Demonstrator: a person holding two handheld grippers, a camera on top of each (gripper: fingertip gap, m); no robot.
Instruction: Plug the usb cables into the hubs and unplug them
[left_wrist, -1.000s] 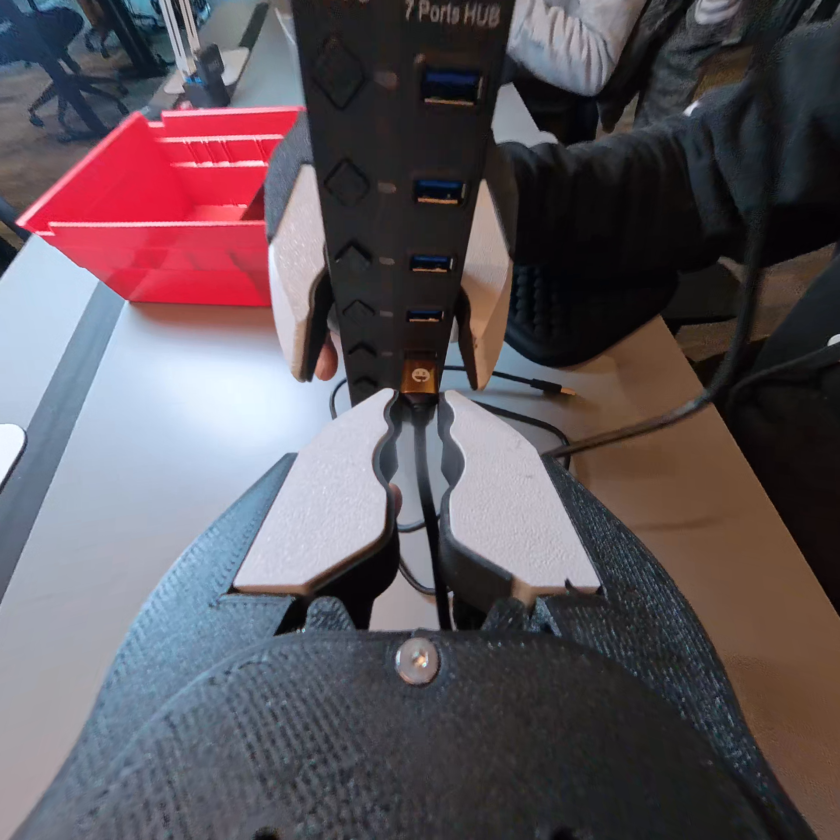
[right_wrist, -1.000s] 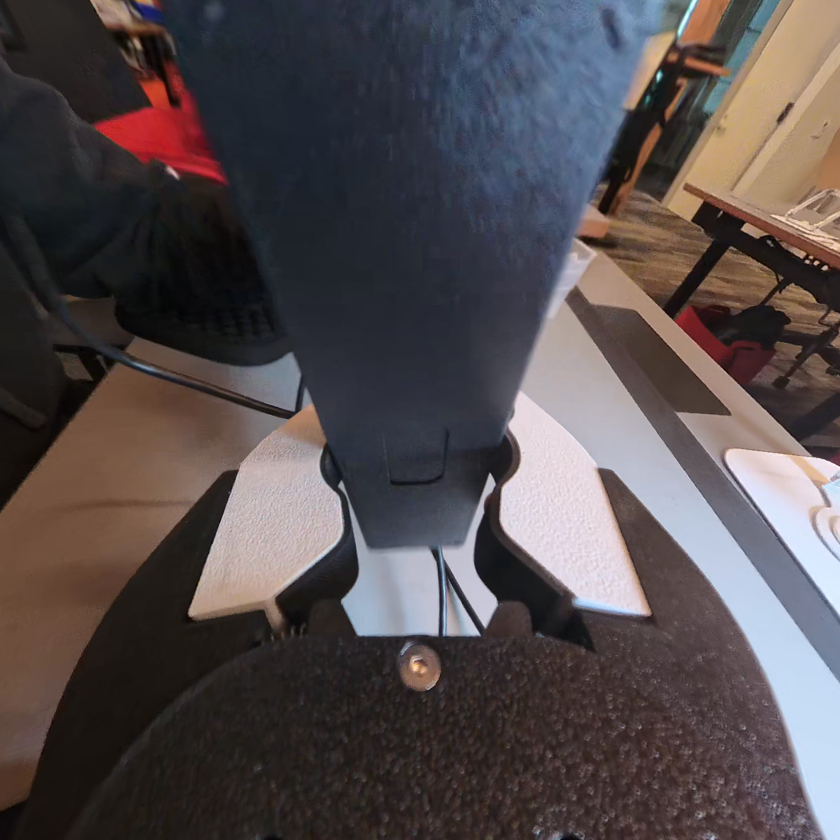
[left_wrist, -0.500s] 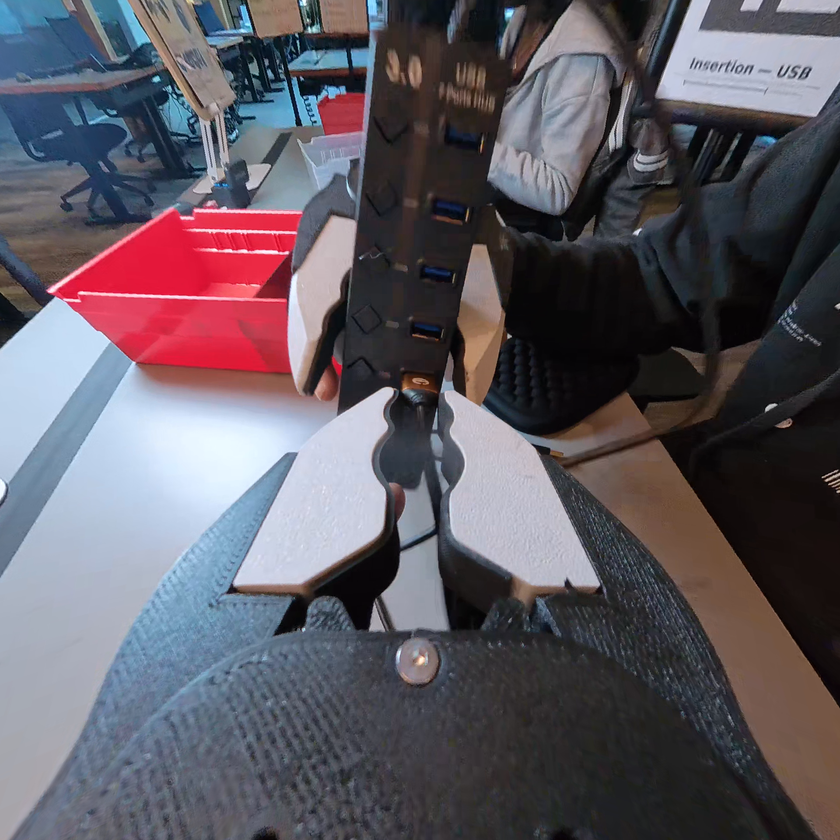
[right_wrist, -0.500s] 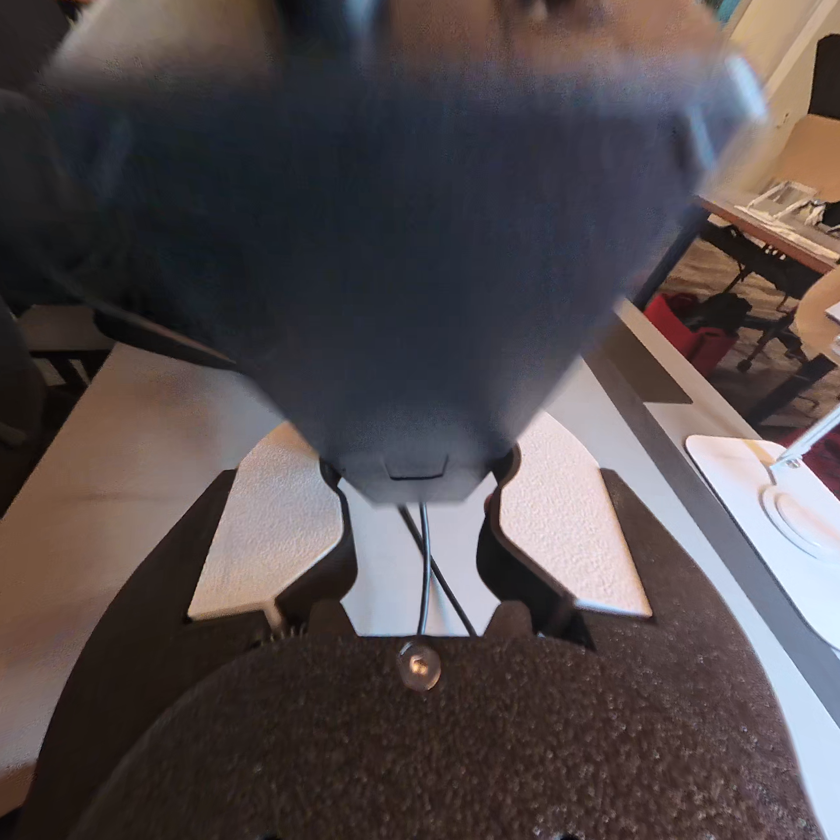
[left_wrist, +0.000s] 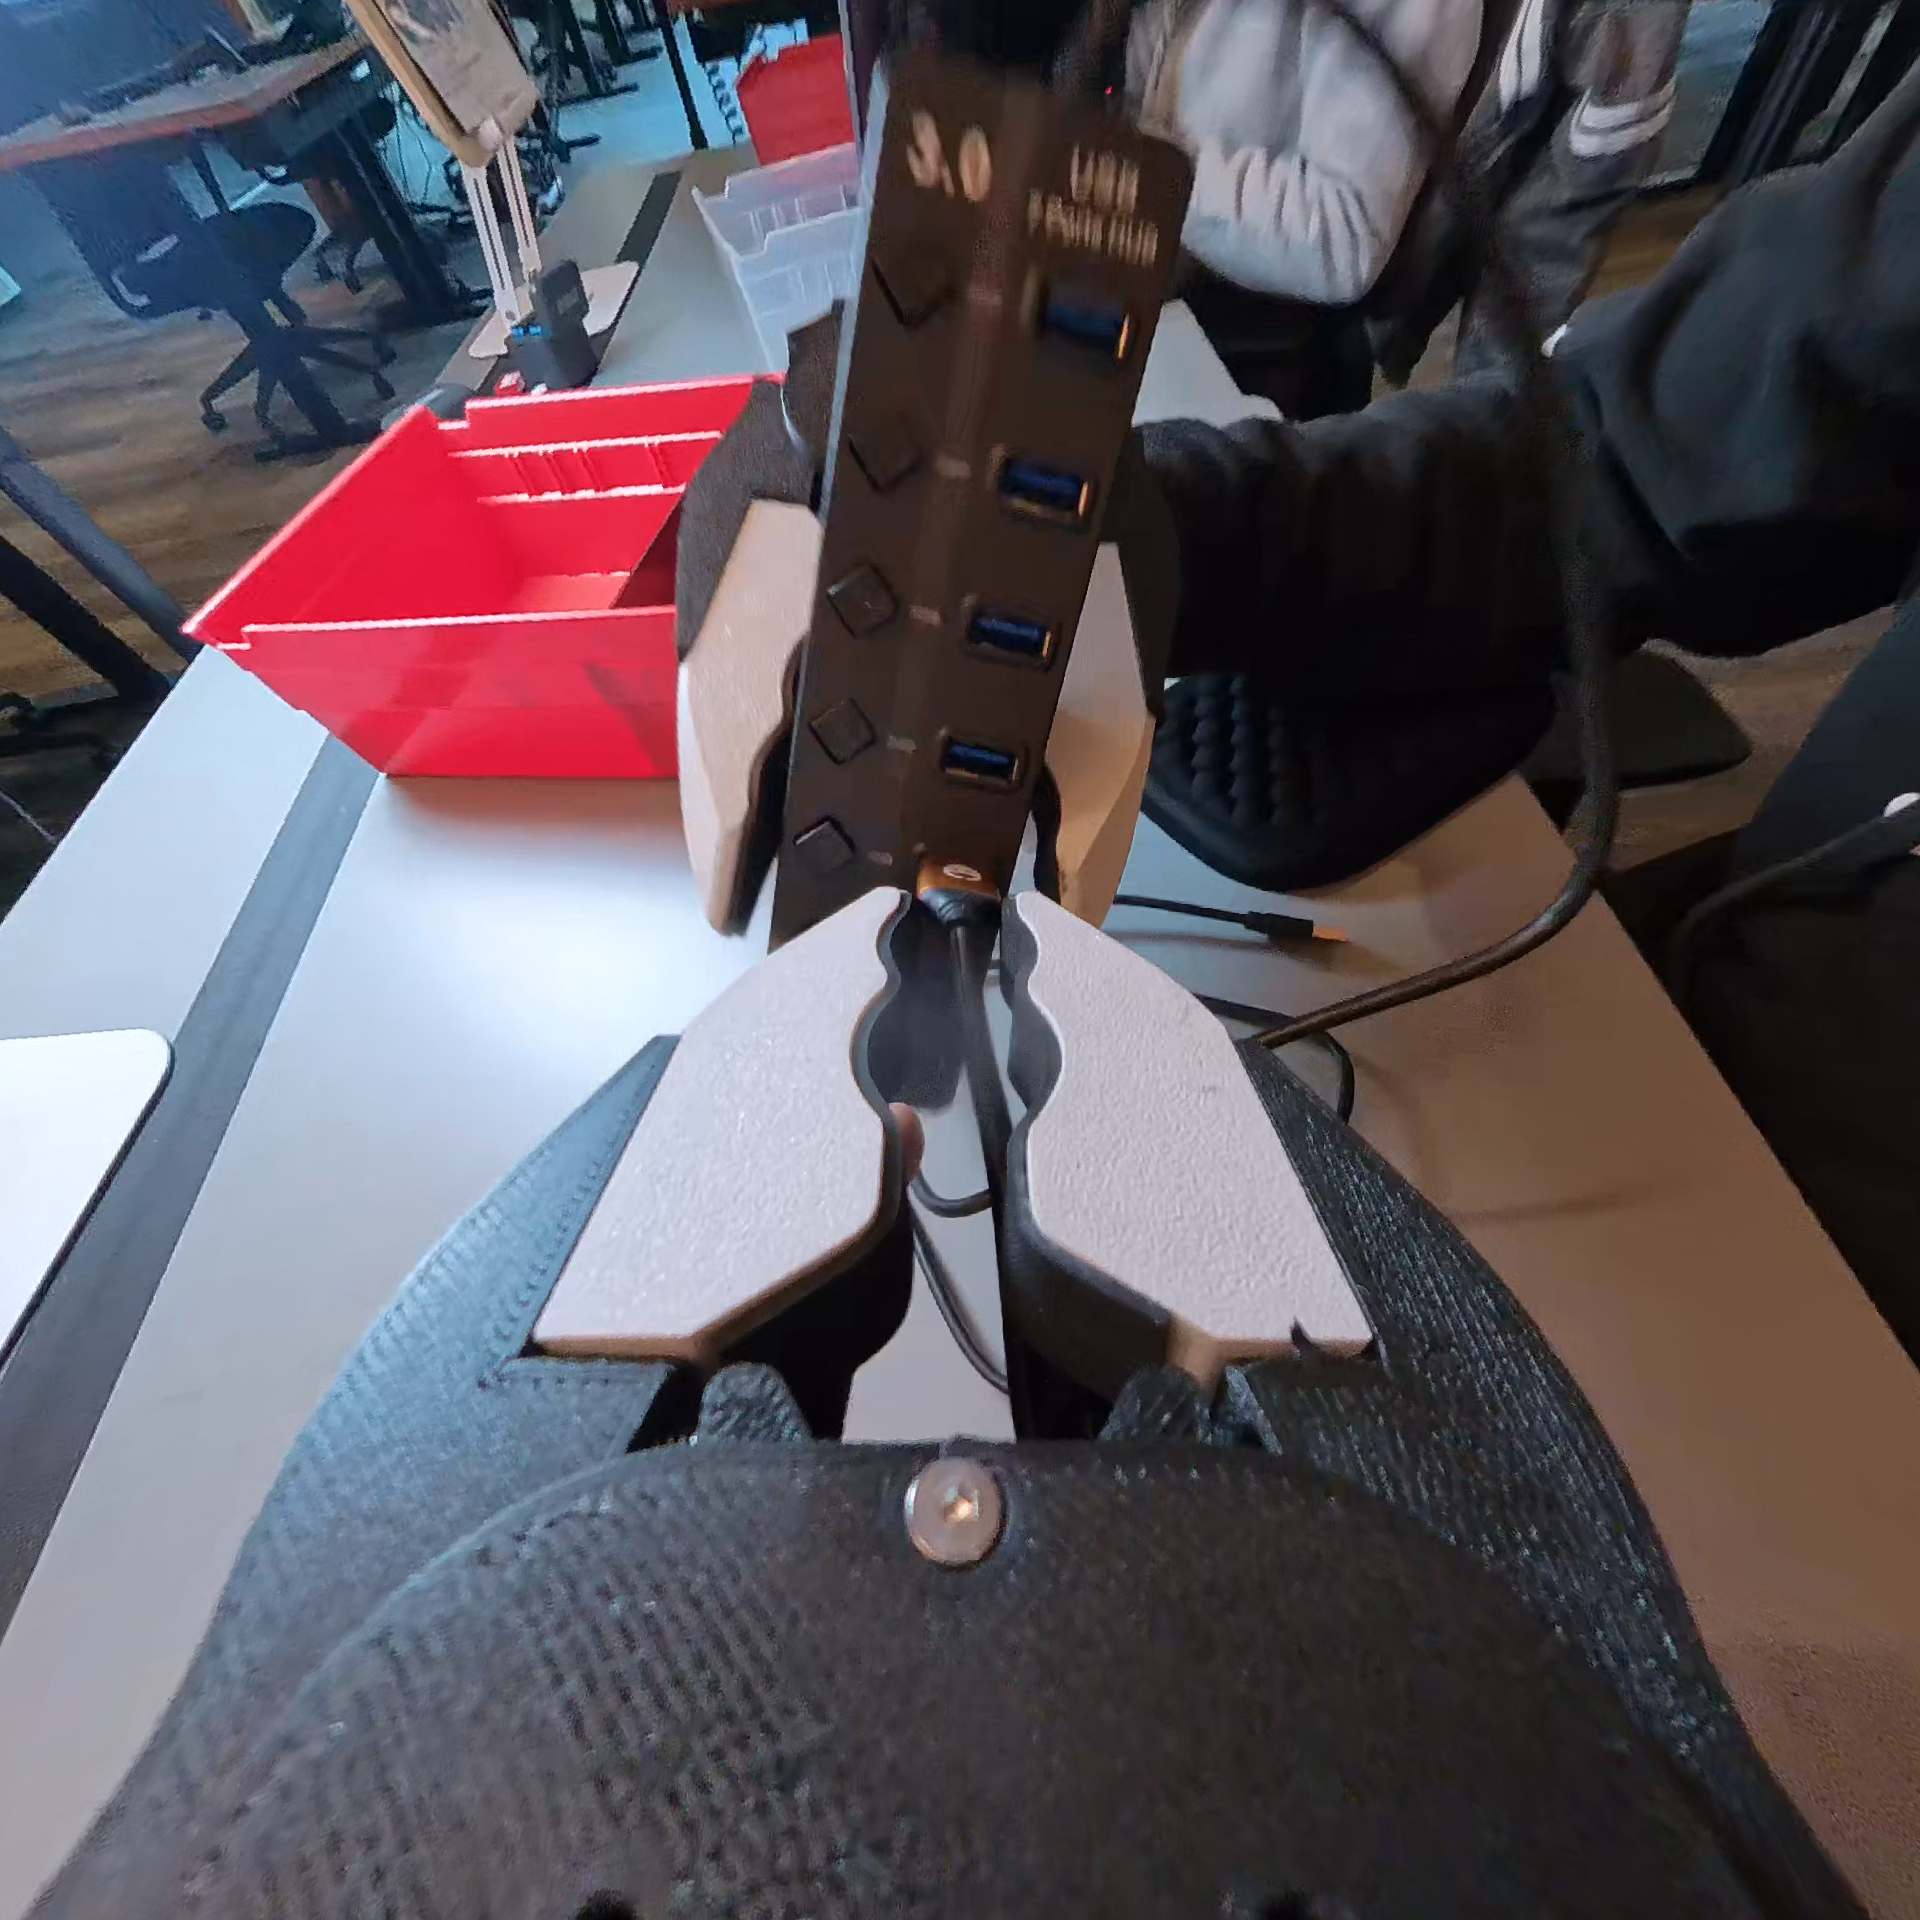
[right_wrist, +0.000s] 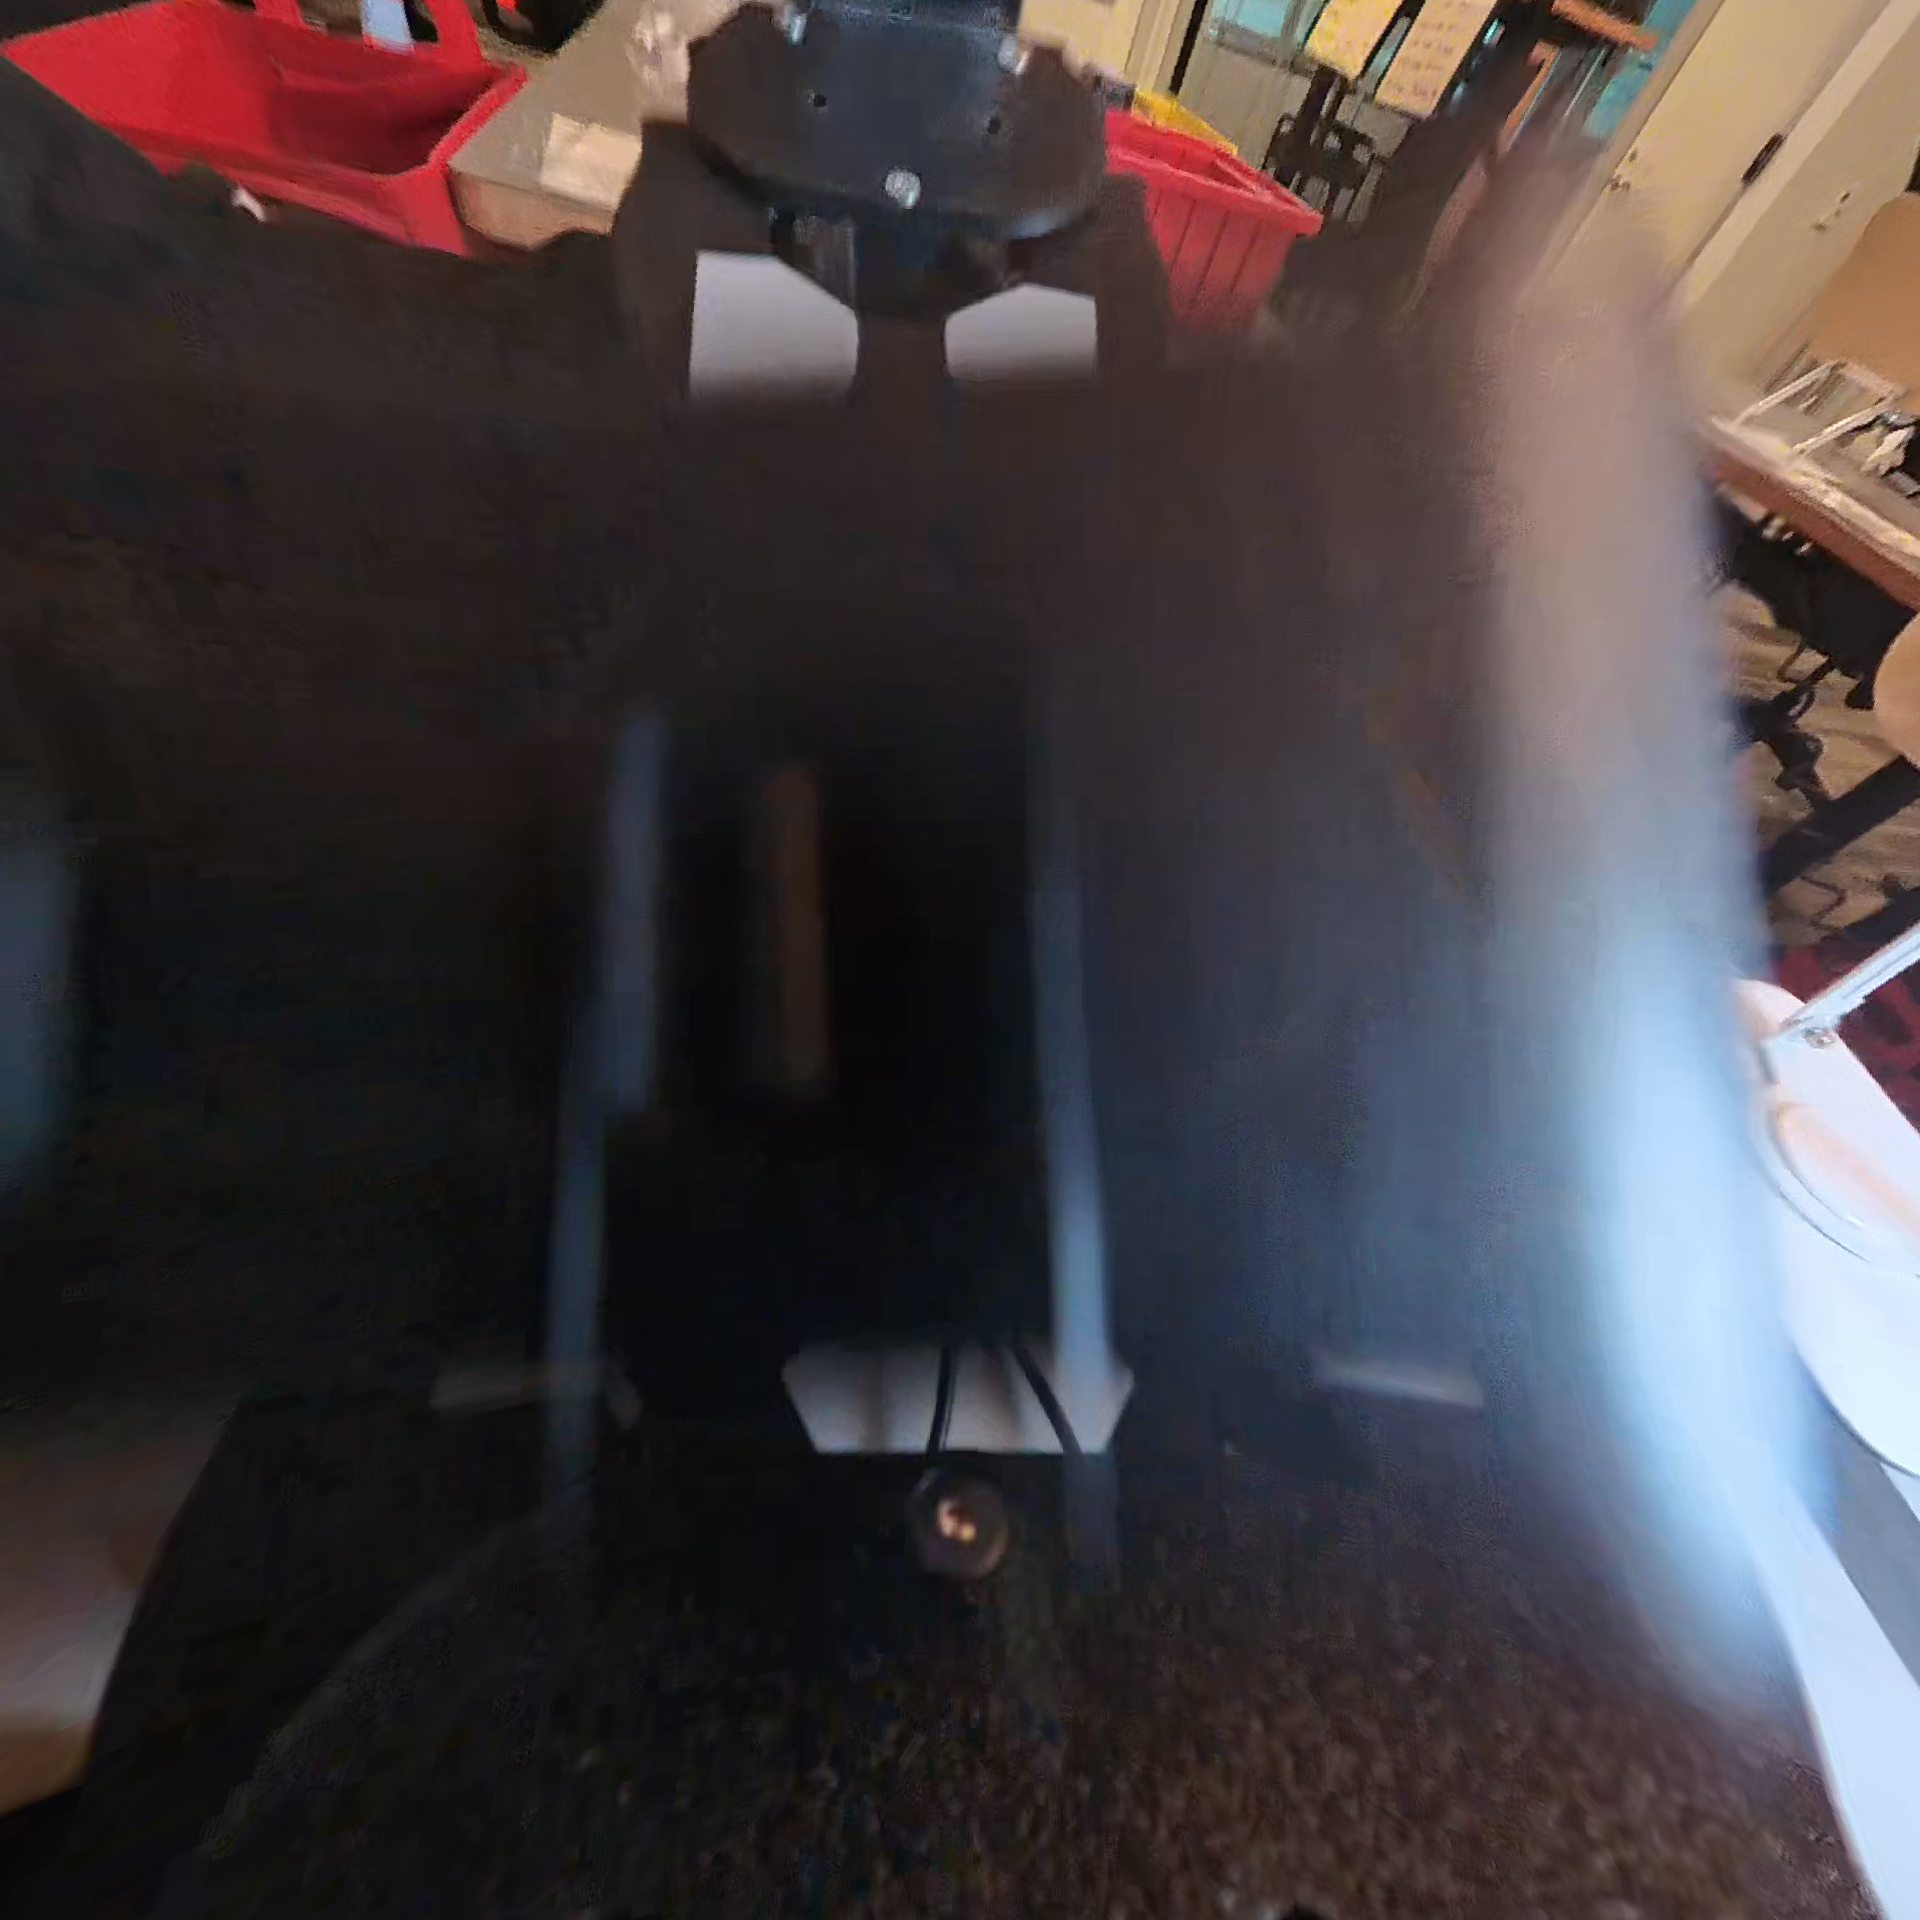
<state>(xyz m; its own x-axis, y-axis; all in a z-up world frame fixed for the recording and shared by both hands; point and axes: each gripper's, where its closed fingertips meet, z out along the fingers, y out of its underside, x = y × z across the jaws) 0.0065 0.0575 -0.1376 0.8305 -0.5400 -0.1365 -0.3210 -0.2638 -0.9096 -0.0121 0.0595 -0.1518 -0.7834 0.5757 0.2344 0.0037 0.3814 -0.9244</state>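
Observation:
A black usb hub (left_wrist: 935, 582) with several blue ports stands upright above the table. My right gripper (left_wrist: 914, 821) is shut on its lower part, with beige fingers (left_wrist: 732, 707) on both sides. A usb plug (left_wrist: 961, 881) with an orange tip sits in the lowest port. My left gripper (left_wrist: 951, 920) is shut on this plug, and its thin black cable (left_wrist: 977, 1091) runs back between the fingers. In the right wrist view the hub (right_wrist: 935, 727) is a dark blur that fills the frame and hides my right fingers.
A second usb cable with an orange plug (left_wrist: 1294, 932) lies on the table (left_wrist: 436, 1039) to the right, beside a thick black cable (left_wrist: 1455, 971). A red bin (left_wrist: 468, 603) stands at the back left. A person's black sleeve (left_wrist: 1455, 520) reaches in from the right. A white lamp base (right_wrist: 1860, 1143) is at the right. Less than 4 cm separates the two grippers' tips.
The hub and both grippers have shifted and tilted together, and the plug has stayed in the lowest port. The right wrist view has gone from sharp to heavily blurred.

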